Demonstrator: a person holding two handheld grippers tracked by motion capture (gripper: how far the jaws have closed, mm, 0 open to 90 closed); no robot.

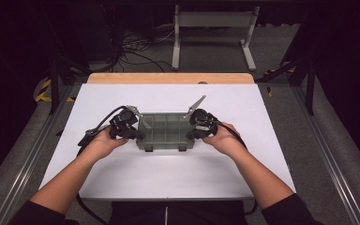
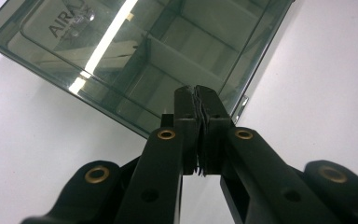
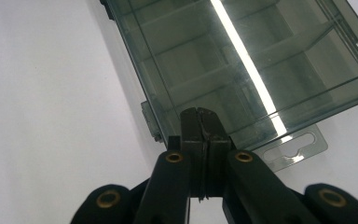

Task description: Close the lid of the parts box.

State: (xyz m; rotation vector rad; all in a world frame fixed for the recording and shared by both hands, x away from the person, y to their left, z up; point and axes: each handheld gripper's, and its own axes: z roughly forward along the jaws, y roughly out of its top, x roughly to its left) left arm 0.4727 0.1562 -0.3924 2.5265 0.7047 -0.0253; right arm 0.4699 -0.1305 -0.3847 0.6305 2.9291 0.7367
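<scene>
Fig.: two hand-held grippers at a compartment box, seen from above and along each gripper.

High view: smoky translucent compartment box [image 1: 165,132] lies flat near the middle of the white table top [image 1: 168,173], lid down, two dark latches on its near edge. Left gripper [image 1: 132,131] sits at the box's left end, held by the left hand [image 1: 104,143]; right gripper [image 1: 196,129] sits at the box's right end, held by the right hand [image 1: 225,139]. Cables trail from both toward the person. A grey plate stands up on top of each gripper.

Left gripper view: jaws pressed together, pads meeting w/ nothing between them; tips lie over the box's [image 2: 144,60] edge near a corner. Whether they touch the lid cannot be told. Raised lettering shows on the lid at upper left; dividers show through the plastic.

Right gripper view: jaws likewise closed on nothing, tips over the box's [image 3: 242,60] edge, beside a clear hang tab [image 3: 292,148] that juts from that end onto the table. A bright light streak crosses the lid.

Surroundings: wooden strip [image 1: 170,78] along the table's far edge; beyond it a grey metal frame [image 1: 214,33] and loose cables [image 1: 138,47] on the floor; rails [image 1: 330,173] run along both sides of the table. Nothing lies betw. the grippers and the box.
</scene>
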